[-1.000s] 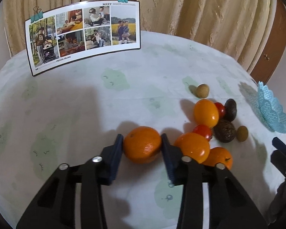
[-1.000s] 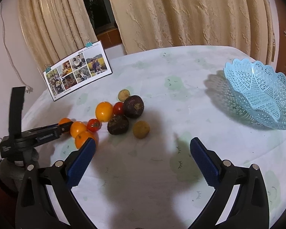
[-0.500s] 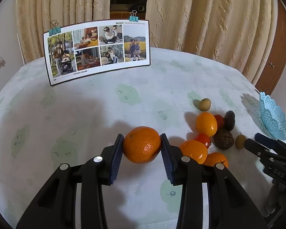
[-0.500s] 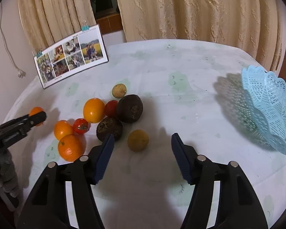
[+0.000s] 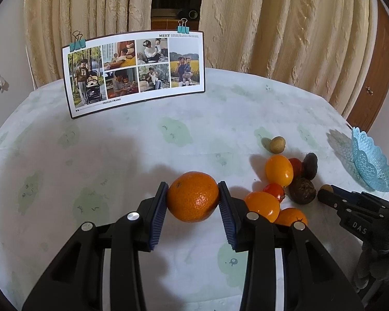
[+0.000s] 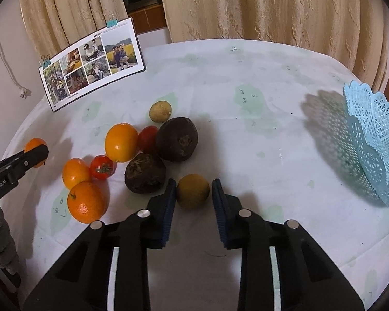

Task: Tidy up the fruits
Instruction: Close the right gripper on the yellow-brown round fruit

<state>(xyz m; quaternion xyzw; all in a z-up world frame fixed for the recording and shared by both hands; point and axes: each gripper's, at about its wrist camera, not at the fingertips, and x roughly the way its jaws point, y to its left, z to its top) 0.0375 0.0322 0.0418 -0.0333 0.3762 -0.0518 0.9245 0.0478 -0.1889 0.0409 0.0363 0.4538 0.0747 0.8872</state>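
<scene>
My left gripper [image 5: 193, 194] is shut on a large orange [image 5: 192, 202] and holds it just above the tablecloth; the right wrist view shows that orange [image 6: 33, 142] at the far left behind the left gripper's fingertips [image 6: 37, 153]. My right gripper [image 6: 193, 194] is shut on a small yellow-brown round fruit [image 6: 193, 190] that rests on the cloth, a blue pad on each side of it. The left wrist view shows only a sliver of this fruit [image 5: 326, 188] at the right gripper's tip. A light blue lace basket [image 6: 376, 140] stands at the right edge.
Beside the right gripper lies a heap of oranges [image 6: 84, 202], a yellow-orange fruit [image 6: 121, 142], two tomatoes [image 6: 101, 167], two dark brown fruits [image 6: 177, 142] and a small tan fruit [image 6: 160, 111]. A photo card [image 5: 134, 70] stands at the back. Curtains hang behind the round table [image 6: 246, 77].
The right gripper came down and forward to the small yellow-brown fruit, and its wide-open jaws closed around it. The left gripper rose a little with the orange.
</scene>
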